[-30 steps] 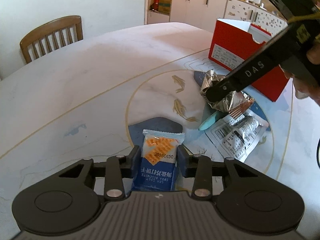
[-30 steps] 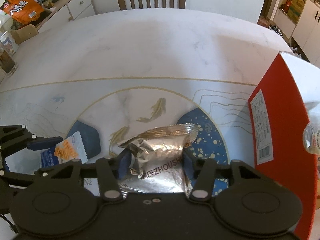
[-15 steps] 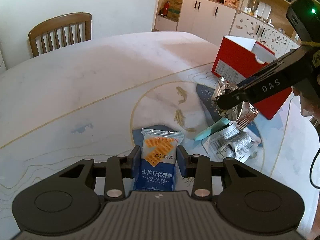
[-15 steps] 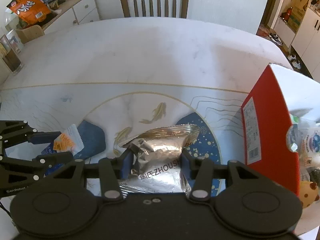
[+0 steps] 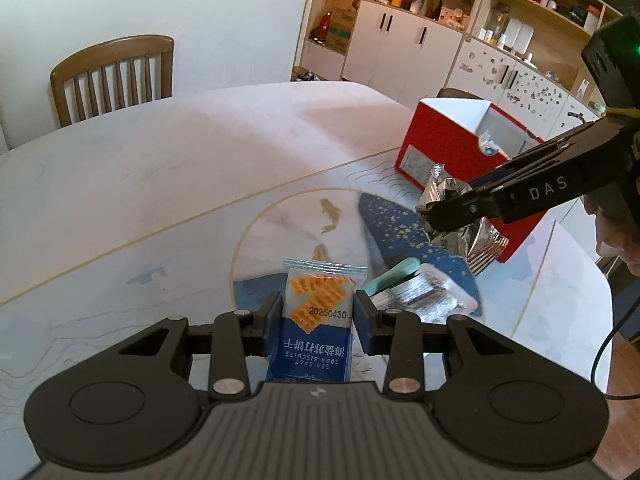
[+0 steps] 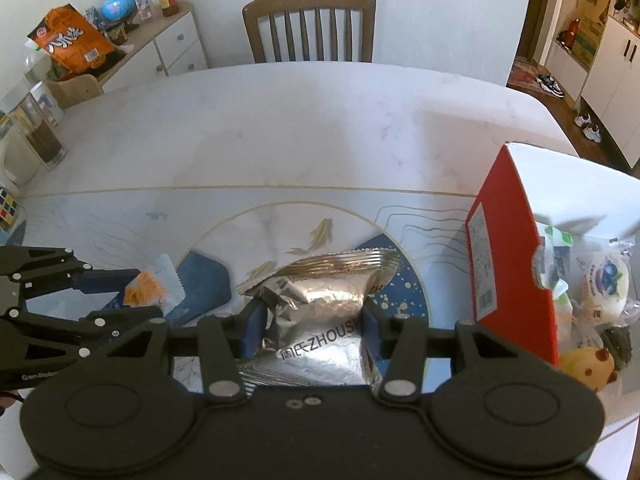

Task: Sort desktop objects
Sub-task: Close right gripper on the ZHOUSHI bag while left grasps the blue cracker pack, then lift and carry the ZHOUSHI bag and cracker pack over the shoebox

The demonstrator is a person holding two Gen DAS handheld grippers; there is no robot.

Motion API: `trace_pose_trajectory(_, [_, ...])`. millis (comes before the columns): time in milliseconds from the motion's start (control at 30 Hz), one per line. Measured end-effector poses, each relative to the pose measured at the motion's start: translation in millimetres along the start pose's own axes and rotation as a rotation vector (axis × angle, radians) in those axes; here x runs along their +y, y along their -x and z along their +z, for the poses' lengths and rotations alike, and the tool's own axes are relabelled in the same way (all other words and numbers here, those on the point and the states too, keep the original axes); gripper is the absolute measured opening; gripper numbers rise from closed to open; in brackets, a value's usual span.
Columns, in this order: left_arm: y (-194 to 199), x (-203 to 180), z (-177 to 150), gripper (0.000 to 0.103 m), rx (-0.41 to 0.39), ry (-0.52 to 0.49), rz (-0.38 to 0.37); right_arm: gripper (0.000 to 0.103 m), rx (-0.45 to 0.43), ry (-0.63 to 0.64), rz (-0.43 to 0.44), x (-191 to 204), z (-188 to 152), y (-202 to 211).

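My left gripper (image 5: 318, 312) is shut on a blue and white soda biscuit packet (image 5: 316, 312) and holds it above the table. The packet also shows in the right wrist view (image 6: 150, 290). My right gripper (image 6: 312, 326) is shut on a silver foil snack bag (image 6: 320, 312), lifted off the table beside the red box (image 6: 508, 256). In the left wrist view the bag (image 5: 460, 220) hangs in front of the red box (image 5: 440, 148). The box is open on top and holds several snacks.
A clear blister pack with a teal item (image 5: 416, 292) lies on the table's blue pattern. A wooden chair (image 6: 310, 26) stands at the far side. A glass (image 6: 42, 136) and a puzzle cube (image 6: 8, 208) sit at the left edge.
Both grippers have risen with their packets. The right gripper has carried the foil bag closer to the red box, whose contents now show.
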State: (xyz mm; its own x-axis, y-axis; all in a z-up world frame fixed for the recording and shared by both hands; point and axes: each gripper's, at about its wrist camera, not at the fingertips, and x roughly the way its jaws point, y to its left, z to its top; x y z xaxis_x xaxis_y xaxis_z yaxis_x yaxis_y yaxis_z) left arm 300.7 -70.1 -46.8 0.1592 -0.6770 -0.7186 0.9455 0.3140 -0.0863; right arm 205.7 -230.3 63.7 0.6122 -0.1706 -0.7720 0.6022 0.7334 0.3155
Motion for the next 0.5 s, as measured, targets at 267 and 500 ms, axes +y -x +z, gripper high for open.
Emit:
trace_pose_trajectory(267, [10.8, -12.5, 4.4, 0.036, -0.005, -0.010, -0.020, 0.049, -0.041, -0.023, 0.017, -4.9, -7.5, 25.3])
trace_pose_trajectory(500, [23.0, -26.1, 7.8, 0.036, -0.010, -0.038, -0.040, 0.049, -0.073, -0.034, 0.028, -7.5, -13.8, 47.8])
